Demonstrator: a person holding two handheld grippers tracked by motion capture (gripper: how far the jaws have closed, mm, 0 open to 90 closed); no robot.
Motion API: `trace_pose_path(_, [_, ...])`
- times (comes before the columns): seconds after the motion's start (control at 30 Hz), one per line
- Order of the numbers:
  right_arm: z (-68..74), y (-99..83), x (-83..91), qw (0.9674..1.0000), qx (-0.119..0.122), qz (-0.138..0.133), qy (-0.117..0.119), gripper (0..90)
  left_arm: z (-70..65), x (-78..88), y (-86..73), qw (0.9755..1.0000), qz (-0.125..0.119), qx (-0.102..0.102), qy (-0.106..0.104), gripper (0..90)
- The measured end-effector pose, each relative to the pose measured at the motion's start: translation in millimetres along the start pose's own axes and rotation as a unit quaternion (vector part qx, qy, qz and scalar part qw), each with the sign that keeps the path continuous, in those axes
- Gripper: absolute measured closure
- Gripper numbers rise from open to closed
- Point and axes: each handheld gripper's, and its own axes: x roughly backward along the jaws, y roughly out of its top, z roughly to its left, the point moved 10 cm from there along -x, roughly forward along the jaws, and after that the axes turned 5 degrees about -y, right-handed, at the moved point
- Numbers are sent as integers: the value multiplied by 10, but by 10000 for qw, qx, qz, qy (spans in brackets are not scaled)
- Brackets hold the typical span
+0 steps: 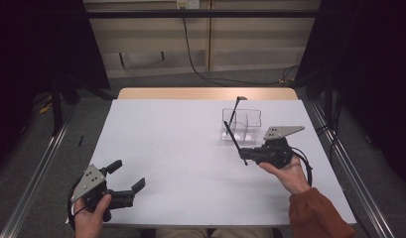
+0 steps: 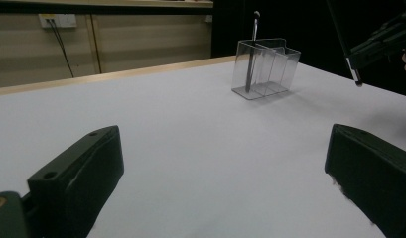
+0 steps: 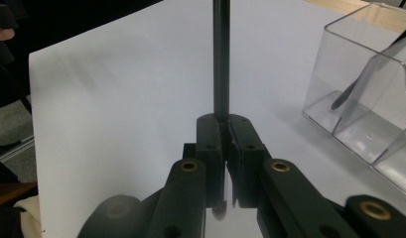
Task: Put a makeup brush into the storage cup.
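Two claws are in my hands. My right claw [image 1: 246,152] is clamped tight on a thin black stick [image 1: 235,142], held just in front of the clear organizer [image 1: 241,124], which stands at the far right of the white desk [image 1: 180,163]. A second dark stick [image 1: 234,110] stands in the organizer. My left claw [image 1: 126,176] gapes wide, holding nothing, well apart from the organizer. I read no writing anywhere. Beyond the organizer: beige wall panels, a cable, grey floor.

A wall socket [image 1: 187,4] feeds a cable [image 1: 191,59] down the wall.
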Motion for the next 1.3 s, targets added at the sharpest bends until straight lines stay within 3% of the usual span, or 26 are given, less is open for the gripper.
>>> trace_pose_path(0.43, [265, -15, -87, 9982, 385, 308, 335, 840, -147, -118, 131, 9995, 58, -155, -278, 19])
trace_pose_path(0.77, [503, -15, -231, 9937, 678, 567, 692, 839, -225, -254, 193, 9985, 130, -278, -450, 19])
trace_pose_path(1.03, [615, 29, -310, 9899, 850, 725, 877, 840, -322, -336, 255, 9971, 150, -354, -653, 19])
trace_pose_path(1.3, [676, 5, -376, 9843, 1072, 993, 992, 840, -369, -381, 259, 9946, 326, -431, -891, 21])
